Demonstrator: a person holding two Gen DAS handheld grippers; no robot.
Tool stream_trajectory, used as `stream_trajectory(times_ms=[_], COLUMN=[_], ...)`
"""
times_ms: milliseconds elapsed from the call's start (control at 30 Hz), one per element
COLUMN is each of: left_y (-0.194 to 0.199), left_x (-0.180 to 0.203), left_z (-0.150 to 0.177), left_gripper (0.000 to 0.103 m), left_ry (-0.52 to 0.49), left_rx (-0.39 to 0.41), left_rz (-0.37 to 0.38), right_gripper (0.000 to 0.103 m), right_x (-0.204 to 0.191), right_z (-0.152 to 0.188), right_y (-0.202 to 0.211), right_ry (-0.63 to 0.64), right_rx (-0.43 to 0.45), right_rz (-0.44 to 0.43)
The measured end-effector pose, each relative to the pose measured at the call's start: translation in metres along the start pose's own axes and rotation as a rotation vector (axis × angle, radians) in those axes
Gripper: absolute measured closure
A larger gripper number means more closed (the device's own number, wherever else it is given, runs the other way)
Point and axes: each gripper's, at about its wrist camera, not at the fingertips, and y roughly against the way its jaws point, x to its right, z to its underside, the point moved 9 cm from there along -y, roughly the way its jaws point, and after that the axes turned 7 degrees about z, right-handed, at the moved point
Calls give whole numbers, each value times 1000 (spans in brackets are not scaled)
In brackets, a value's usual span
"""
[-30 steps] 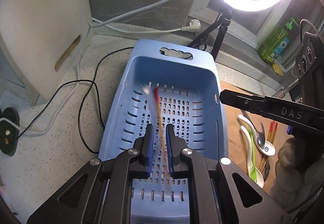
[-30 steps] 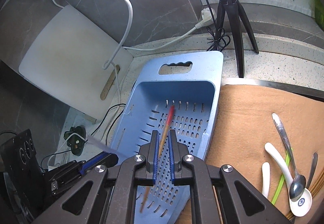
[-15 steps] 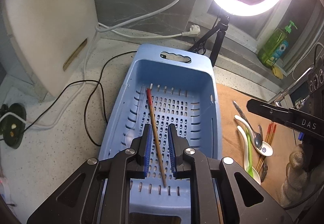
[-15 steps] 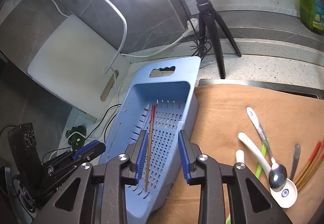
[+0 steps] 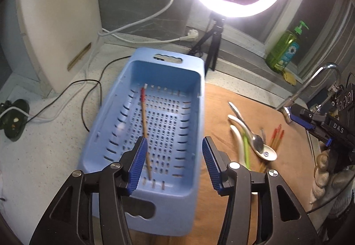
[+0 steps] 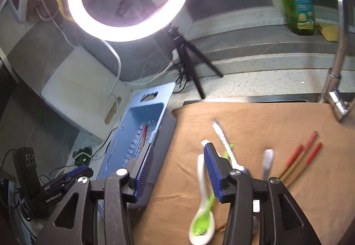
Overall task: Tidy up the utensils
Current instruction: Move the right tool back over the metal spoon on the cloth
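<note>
- Left wrist view: the left hand-held gripper (image 5: 174, 159) is opening its jaws, with nothing pinched. A red-tipped chopstick (image 5: 144, 125) lies flat in the blue basket (image 5: 199, 98), where sorted things go.
- Right wrist view: the right hand-held gripper (image 6: 178, 173) is opening too, and is empty, over the brown mat (image 6: 255, 120). Spoons (image 6: 203, 218) and more chopsticks (image 6: 299, 160) wait there, likely next.
</note>
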Motion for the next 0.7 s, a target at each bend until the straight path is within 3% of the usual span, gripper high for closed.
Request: stream_trajectory(times_ms=[167,267,700], left_y=[-8,-15,-46], left_x=[35,53,126], left_z=[19,29,70], left_gripper=[53,53,52], left_ry=[-19,-38,-112], left_rx=[-22,-41,-132], left_rz=[39,52,125], right_gripper=[56,50,47], right_x=[40,64,160], right_z=[-2,1,32], right_y=[26,37,45], right_ry=[5,12,-123], right_rx=[10,-1,-142], right_rz=[31,59,103])
